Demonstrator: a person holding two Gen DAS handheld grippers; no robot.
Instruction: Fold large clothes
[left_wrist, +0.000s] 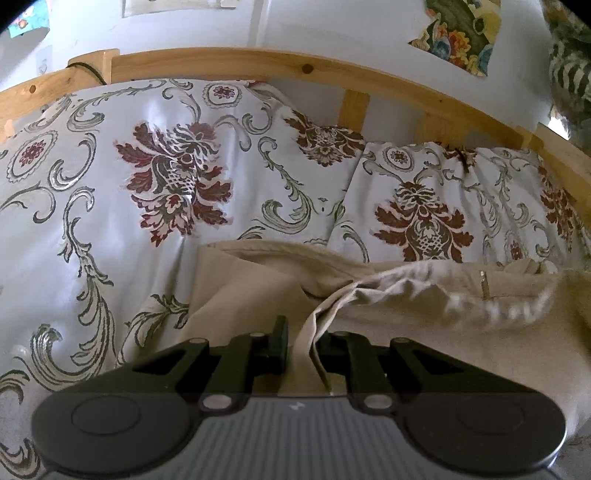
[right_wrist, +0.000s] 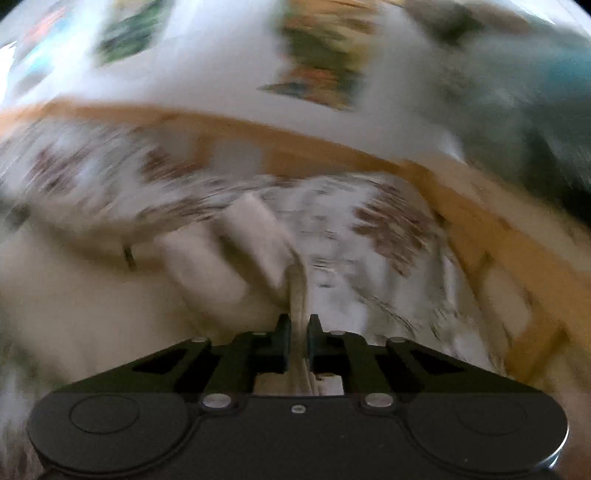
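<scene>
While the beige garment (left_wrist: 258, 280) lies bunched on the bed, just in front of the two patterned pillows (left_wrist: 177, 162) that lean on the wooden headboard (left_wrist: 229, 61), the left tongs (left_wrist: 301, 343) are clamped on a fold of its cloth, which runs up between the black fingers (left_wrist: 279, 339). Toward the headboard's right end, the right tongs (right_wrist: 297, 339) are likewise pinched on a narrow beige edge of the garment (right_wrist: 229, 258), though that view is smeared with blur and shows the floral bedding (right_wrist: 369, 236) only roughly.
</scene>
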